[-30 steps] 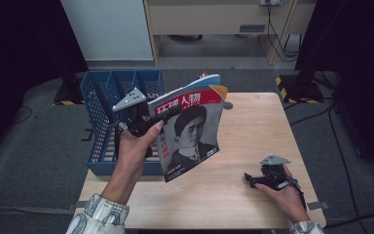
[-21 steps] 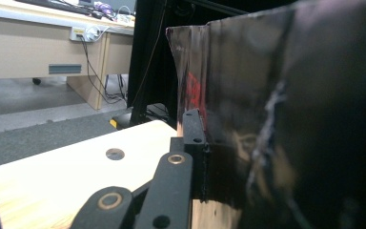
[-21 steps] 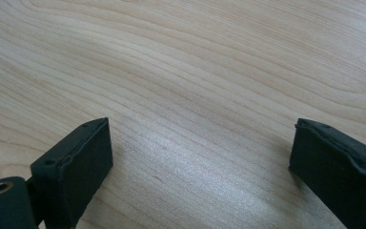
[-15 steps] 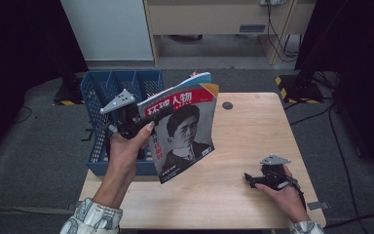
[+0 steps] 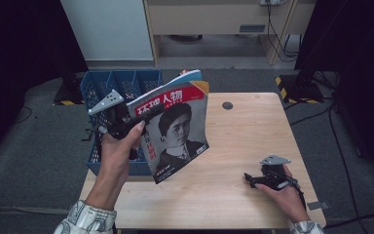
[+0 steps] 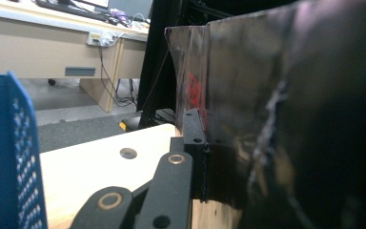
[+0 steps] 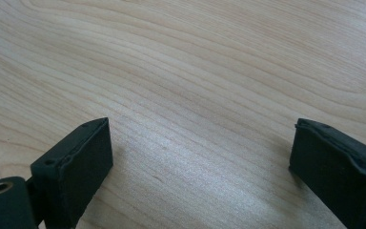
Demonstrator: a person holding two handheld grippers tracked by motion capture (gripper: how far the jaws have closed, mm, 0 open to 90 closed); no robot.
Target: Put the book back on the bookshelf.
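High view: the left gripper (image 5: 141,122), in the person's left hand (image 5: 118,146), holds a magazine (image 5: 174,124) raised off the table (image 5: 233,146), clamped at the magazine's left edge; the cover faces the camera, with a red title band and a portrait, and tilts so its lower corner hangs toward 6 o'clock. Behind and to the 9 o'clock side of the magazine stands a blue basket (image 5: 126,85) with perforated walls and dividers, at the table's left edge. A small dark round hole (image 5: 227,105) sits in the tabletop toward 12 o'clock. At about 4 o'clock on the table the right gripper (image 5: 250,178) rests low on the wood in the right hand (image 5: 285,192), well apart from the magazine, a grey plate on top of it. Left gripper view: one black jaw presses against the magazine (image 6: 267,119), whose dark glossy surface takes up the right side; the other jaw is hidden behind it. The blue basket (image 6: 9,157) wall rises at 9 o'clock, the table (image 6: 90,167) and its hole (image 6: 128,153) beyond. Right gripper view: the right gripper (image 7: 200,157) stands wide, jaws far apart with nothing between them, just over the bare wood of the table (image 7: 195,71).
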